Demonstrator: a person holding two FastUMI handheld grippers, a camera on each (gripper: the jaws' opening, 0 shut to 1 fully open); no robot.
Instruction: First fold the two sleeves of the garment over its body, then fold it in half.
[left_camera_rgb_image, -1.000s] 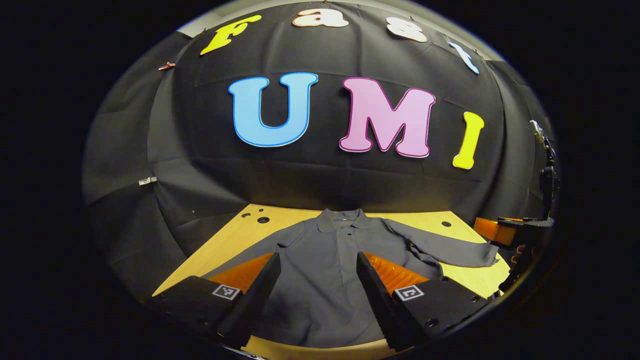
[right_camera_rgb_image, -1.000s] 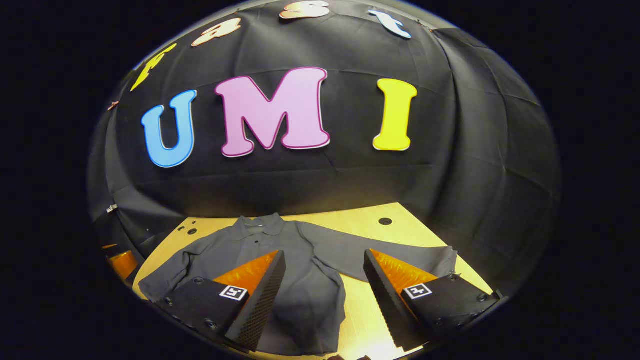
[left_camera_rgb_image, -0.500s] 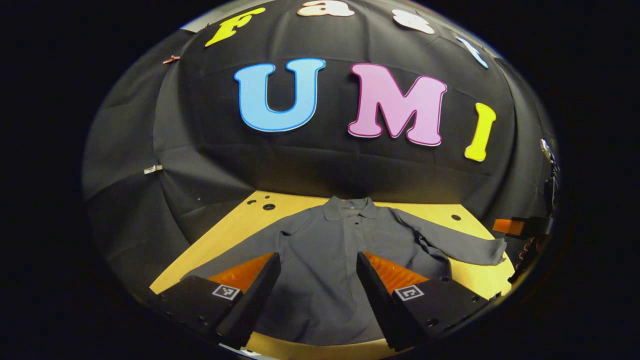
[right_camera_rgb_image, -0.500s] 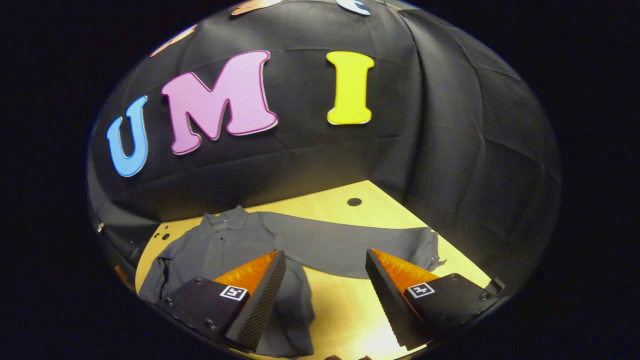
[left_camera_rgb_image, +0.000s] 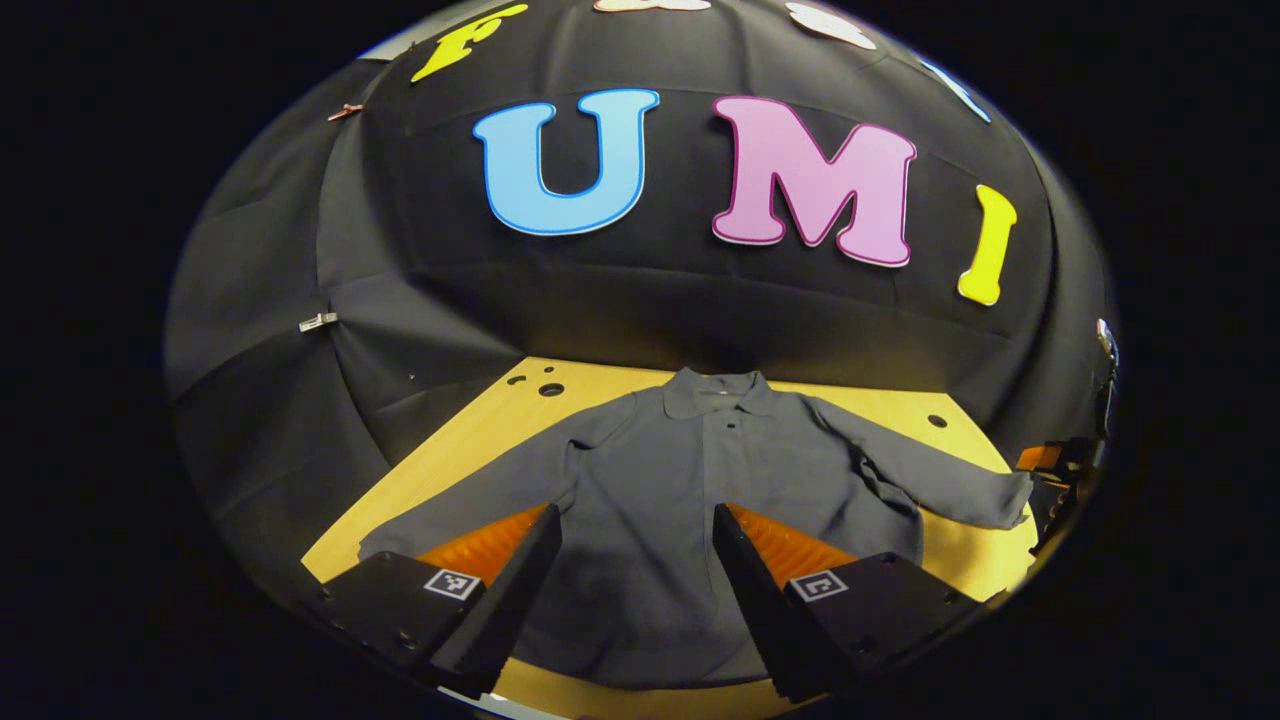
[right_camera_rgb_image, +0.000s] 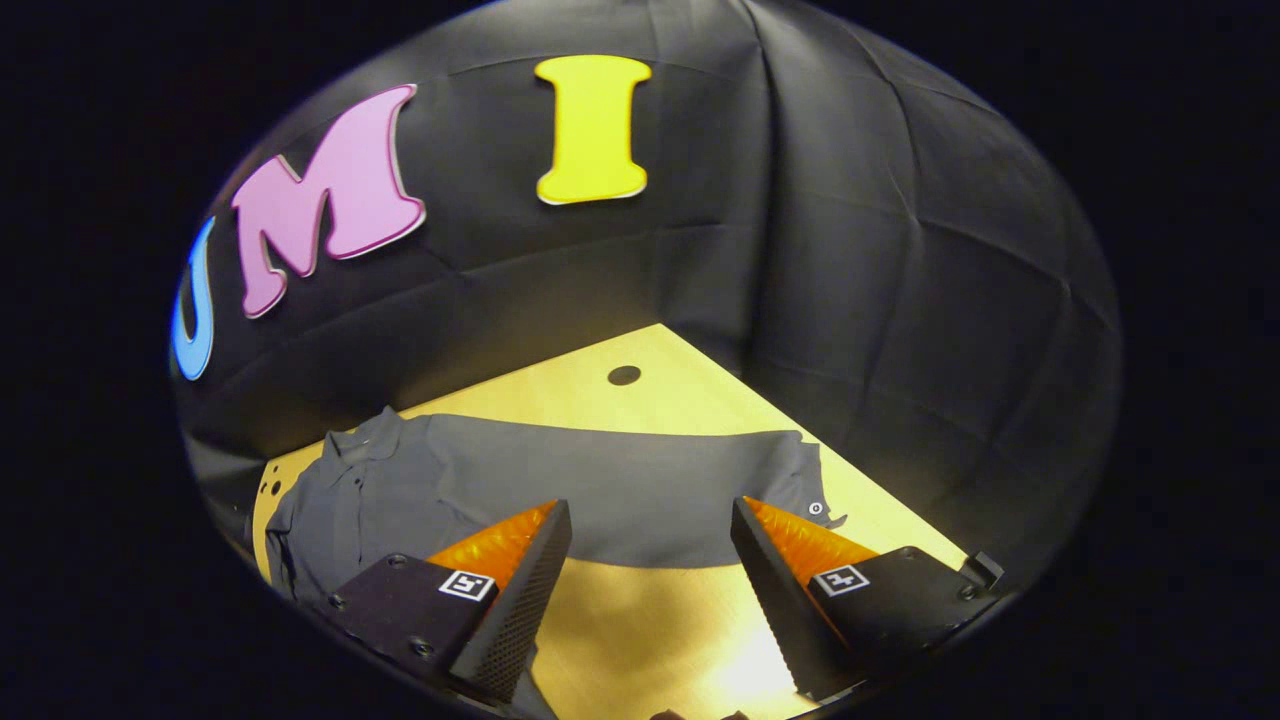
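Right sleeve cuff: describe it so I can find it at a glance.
On the wooden table lies a grey shirt, collar toward the wall. Its right sleeve stretches flat across the wood toward the table's edge. The cuff is its far end, marked by a small pale button.

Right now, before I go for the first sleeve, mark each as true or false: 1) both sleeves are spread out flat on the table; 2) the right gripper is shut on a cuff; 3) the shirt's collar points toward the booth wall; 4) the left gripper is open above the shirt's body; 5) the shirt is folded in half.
1) True: on the grey shirt, both the sleeve on the left and the sleeve on the right lie spread on the wooden table.
2) False: the right gripper is open, holding nothing, with the cuff ahead of it.
3) True: the collar lies at the far side.
4) True: the left gripper is open there.
5) False: it lies fully unfolded.
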